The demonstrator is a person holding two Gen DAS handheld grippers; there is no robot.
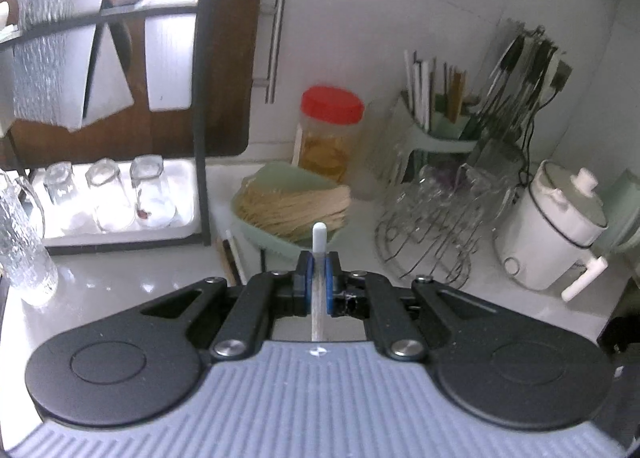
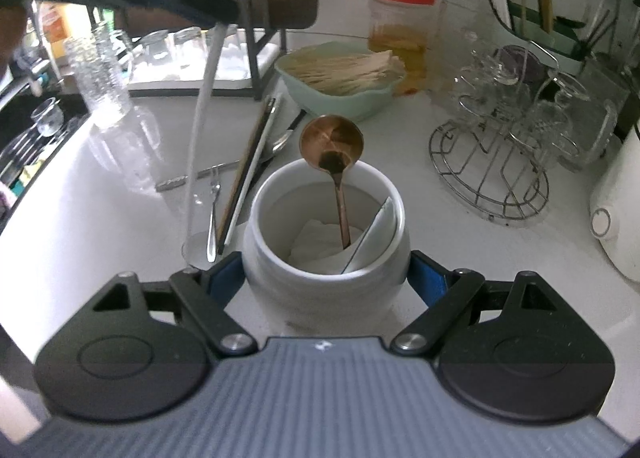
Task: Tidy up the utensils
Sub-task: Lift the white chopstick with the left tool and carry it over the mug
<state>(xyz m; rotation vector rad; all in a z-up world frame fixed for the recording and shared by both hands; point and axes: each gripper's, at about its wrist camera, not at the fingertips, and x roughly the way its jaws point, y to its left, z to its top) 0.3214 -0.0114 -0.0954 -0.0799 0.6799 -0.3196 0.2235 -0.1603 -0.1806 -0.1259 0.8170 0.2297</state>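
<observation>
My left gripper is shut on the handle of a long white utensil, whose rounded tip sticks out past the blue pads. In the right wrist view the left gripper is high at the upper left. The white utensil hangs from it down to the counter beside a fork. My right gripper is shut on a white ceramic jar, one blue pad on each side. A copper spoon and a white spoon stand in the jar. Chopsticks lie loose on the counter.
A green bowl of wooden sticks sits behind the jar, with a red-lidded jar beyond it. A wire rack of glasses stands at the right. A clear bottle and a tray of glasses are at the left. A white kettle is far right.
</observation>
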